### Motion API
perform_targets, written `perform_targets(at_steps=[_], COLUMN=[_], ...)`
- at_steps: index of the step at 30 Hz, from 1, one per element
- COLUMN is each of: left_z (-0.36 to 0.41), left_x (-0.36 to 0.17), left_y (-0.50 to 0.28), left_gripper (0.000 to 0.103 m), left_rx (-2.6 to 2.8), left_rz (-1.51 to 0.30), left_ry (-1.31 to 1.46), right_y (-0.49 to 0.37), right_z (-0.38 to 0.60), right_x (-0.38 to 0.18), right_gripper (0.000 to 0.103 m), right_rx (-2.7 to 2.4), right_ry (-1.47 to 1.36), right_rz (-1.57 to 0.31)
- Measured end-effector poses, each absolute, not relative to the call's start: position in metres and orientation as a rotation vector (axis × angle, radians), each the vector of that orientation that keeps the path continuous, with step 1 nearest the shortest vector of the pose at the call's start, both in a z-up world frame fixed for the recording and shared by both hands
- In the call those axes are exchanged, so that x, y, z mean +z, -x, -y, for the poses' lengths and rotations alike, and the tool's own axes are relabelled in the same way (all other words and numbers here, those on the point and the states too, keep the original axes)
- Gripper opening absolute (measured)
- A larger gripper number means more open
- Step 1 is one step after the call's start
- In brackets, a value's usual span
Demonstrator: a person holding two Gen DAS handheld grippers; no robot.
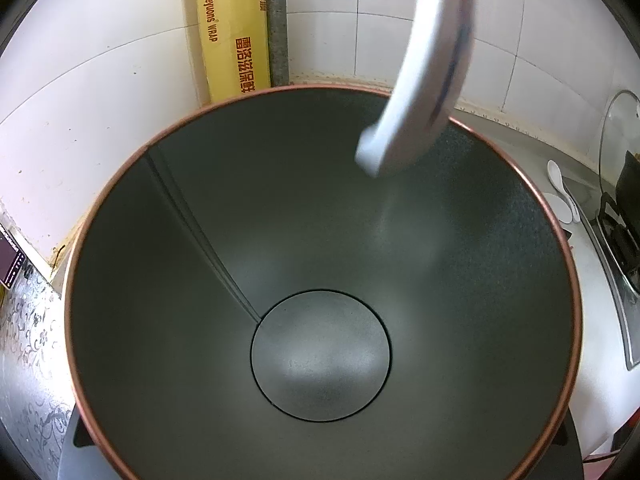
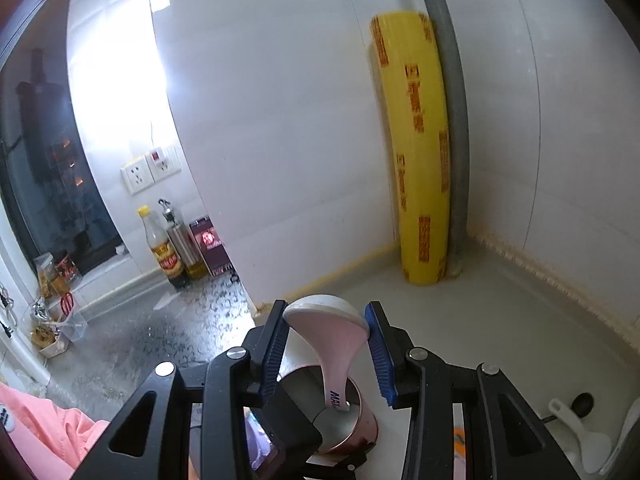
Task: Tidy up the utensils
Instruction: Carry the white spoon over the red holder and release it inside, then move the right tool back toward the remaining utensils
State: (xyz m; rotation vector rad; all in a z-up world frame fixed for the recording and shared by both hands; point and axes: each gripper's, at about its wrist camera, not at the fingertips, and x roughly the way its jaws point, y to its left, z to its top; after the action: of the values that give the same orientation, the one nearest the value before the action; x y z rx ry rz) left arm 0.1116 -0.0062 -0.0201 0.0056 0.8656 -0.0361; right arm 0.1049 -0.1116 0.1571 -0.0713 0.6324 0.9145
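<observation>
right gripper (image 2: 326, 350) clamped on white spoon (image 2: 328, 332) bowl | handle hanging down, tip over holder (image 2: 348, 420) mouth, long axis near vertical | left gripper out of frame, shut on holder (judged) | holder interior bare | spare spoons (image 1: 560, 196) beside holder

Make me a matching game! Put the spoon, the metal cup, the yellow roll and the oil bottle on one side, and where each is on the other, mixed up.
Things:
1. white spoon
2. metal cup
3. yellow wrap roll
4. oil bottle

Places:
A. upright in the wall corner
B. between the right gripper's pads
C. by the wall sockets
D. under the spoon's handle

Pairs: 1-B, 2-D, 3-A, 4-C
</observation>
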Motion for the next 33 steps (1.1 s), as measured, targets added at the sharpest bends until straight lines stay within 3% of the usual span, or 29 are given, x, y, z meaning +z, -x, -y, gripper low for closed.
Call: perform_targets(at_steps=[15,17,33], left_z=[0.014,0.015,0.018], left_x=[-0.022,-0.022,-0.015], left_y=[-0.109,-0.109,-0.097], left_gripper=[0.09,0.09,0.09], left_rx=[-0.047,-0.048,-0.05], left_rz=[-0.872,-0.872,-0.857], left_ry=[-0.012,-0.015,-0.035], right_y=[-0.12,-0.121,-0.124], right_z=[0.093,0.092,0.147], right_x=[0.117,0.116,0.112], right_gripper=[0.044,0.05,0.052], right_rx=[0.91,0.911,0.787], right_ry=[0.075,0.075,-0.038], right_rz=[-0.803,-0.806,-0.773])
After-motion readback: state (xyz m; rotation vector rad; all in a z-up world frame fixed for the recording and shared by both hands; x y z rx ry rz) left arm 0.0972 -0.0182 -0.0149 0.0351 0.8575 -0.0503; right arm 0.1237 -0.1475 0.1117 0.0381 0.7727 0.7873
